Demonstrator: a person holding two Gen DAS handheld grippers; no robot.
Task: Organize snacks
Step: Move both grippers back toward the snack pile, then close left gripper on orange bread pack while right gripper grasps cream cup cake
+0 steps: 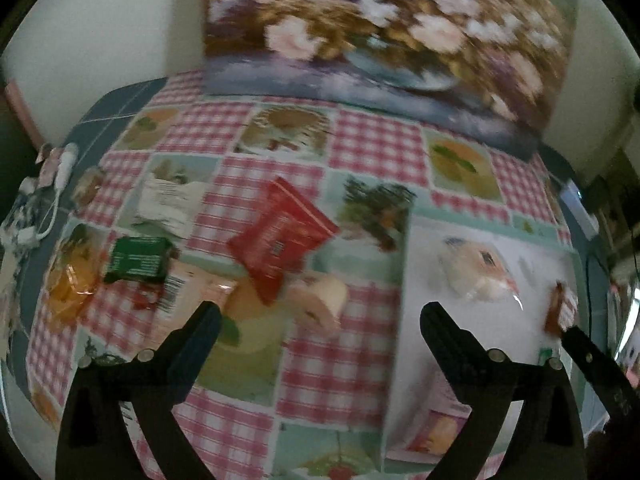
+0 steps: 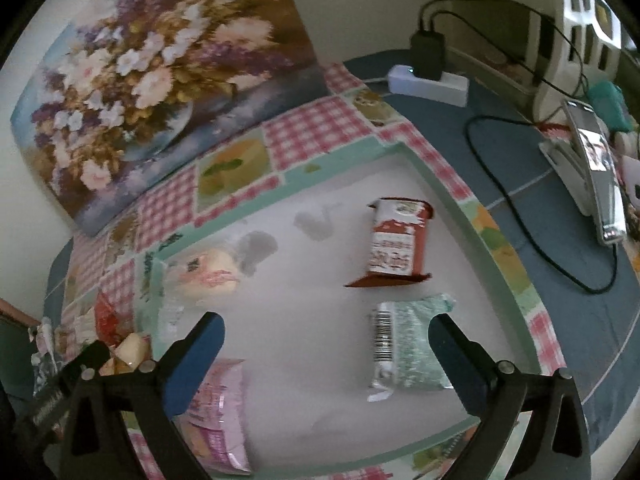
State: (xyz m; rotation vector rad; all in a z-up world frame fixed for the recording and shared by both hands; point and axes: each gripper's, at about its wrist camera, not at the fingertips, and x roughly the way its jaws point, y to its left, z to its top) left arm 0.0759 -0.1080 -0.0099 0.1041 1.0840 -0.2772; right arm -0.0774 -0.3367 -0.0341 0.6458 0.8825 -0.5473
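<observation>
My left gripper [image 1: 320,312] is open and empty above the checked tablecloth [image 1: 340,368]. Just beyond its fingertips lie a wrapped pale roll [image 1: 324,304], a red packet [image 1: 280,236], a green packet [image 1: 138,260], a pink barcode packet [image 1: 192,292] and an orange snack [image 1: 68,284]. A white sheet [image 1: 452,264] on the right holds a clear-wrapped bun [image 1: 476,268]. My right gripper [image 2: 326,334] is open and empty over that white sheet [image 2: 320,360], which holds a red-brown bar [image 2: 394,248], a mint-green packet [image 2: 408,348], a pink packet [image 2: 216,412] and the bun [image 2: 208,274].
A flower painting [image 2: 156,64] leans on the wall at the table's back. A white power strip with a black charger [image 2: 428,72] and cables lie at the far right, beside a phone on a stand [image 2: 596,184]. A white cable [image 1: 60,172] lies at the table's left edge.
</observation>
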